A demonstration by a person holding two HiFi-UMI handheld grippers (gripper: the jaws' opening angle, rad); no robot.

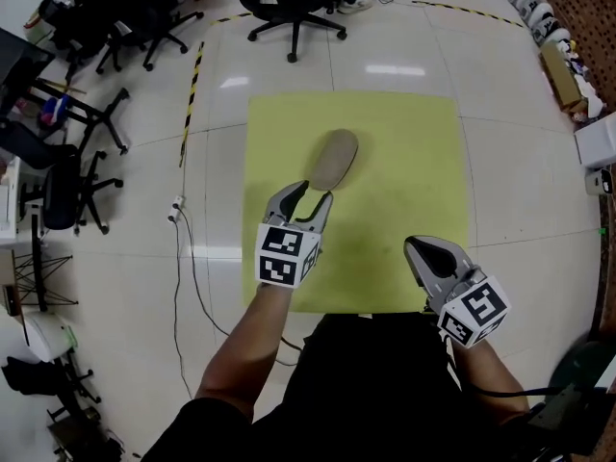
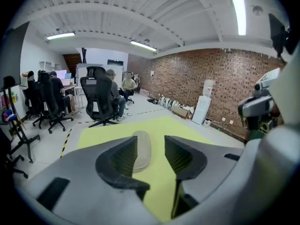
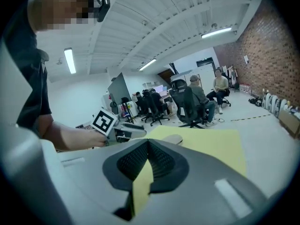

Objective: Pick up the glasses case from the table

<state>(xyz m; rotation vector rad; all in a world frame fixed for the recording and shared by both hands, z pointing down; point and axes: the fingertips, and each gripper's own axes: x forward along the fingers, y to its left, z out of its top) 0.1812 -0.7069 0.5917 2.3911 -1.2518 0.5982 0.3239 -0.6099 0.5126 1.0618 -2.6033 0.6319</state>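
Item: glasses case (image 1: pixel 334 158) lay flat on yellow table (image 1: pixel 414 162), unheld | left gripper (image 1: pixel 313 195): jaws apart, nothing between pads, tips just short of case's near end | right gripper (image 1: pixel 416 248): jaws together, empty, well clear of case.

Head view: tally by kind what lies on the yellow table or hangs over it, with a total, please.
Glasses case: 1
Grippers: 2 (left gripper, right gripper)
Total: 3
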